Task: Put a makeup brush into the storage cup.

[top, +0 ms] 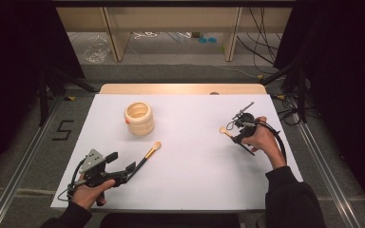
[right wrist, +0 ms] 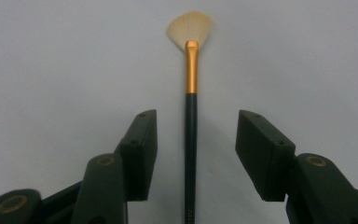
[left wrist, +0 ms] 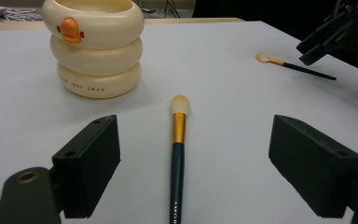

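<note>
The right gripper [right wrist: 191, 154] is open around the fan brush [right wrist: 191, 116] lying flat on the white table [top: 195, 180]. The left gripper [left wrist: 182, 163] is open around the round brush [left wrist: 178, 154]. Each thin handle could slip or roll away if the jaws squeeze crooked.

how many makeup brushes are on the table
2. One round-tipped brush lies between the open jaws of the left gripper, near the cream ringed holder. One fan brush lies between the jaws of the right gripper, untouched. None seems hidden.
</note>
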Demonstrator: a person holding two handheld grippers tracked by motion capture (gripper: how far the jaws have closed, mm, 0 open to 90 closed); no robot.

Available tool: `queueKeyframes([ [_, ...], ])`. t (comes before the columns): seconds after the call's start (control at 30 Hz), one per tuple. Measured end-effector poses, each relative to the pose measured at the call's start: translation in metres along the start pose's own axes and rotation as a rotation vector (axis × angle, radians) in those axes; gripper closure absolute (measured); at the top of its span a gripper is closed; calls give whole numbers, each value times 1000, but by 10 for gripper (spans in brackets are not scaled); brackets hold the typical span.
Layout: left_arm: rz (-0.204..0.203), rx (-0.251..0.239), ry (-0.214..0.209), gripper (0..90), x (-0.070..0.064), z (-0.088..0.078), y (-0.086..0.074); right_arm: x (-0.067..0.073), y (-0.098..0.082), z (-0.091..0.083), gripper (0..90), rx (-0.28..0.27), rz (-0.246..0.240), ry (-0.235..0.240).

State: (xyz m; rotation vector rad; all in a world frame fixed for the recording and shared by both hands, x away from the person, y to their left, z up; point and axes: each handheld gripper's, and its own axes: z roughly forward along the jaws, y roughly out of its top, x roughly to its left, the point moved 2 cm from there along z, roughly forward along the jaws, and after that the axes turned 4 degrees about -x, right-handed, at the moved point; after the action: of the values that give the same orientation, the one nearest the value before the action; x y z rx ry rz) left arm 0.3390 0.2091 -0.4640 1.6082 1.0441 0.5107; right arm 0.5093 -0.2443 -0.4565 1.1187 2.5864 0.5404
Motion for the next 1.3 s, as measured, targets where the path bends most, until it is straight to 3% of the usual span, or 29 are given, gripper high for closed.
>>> queueKeyframes([
  [0.13, 0, 2, 1, 164, 0, 0, 0, -2, 2, 3, 519, 15, -13, 8],
  [0.23, -1, 2, -1, 164, 0, -1, 0, -3, 3, 6, 545, 48, 4, 11],
  [0.37, -23, -3, -10, 165, 1, -1, 0, -6, 2, 9, 581, 48, -2, 22],
  [0.5, -14, 2, -2, 167, 1, -1, 0, -6, 0, 10, 649, 79, 18, 32],
  [0.83, -11, -2, -11, 167, 0, 0, 0, -8, -1, 14, 707, 114, 19, 57],
  [1.17, -13, 4, -8, 168, 0, -1, 1, -10, 2, 19, 769, 147, -24, 59],
  [1.2, -12, 4, -8, 169, 0, -2, 1, -8, 2, 19, 775, 165, -5, 60],
  [1.3, -11, 4, -8, 169, 0, -2, 1, -8, 5, 20, 793, 179, -19, 65],
])
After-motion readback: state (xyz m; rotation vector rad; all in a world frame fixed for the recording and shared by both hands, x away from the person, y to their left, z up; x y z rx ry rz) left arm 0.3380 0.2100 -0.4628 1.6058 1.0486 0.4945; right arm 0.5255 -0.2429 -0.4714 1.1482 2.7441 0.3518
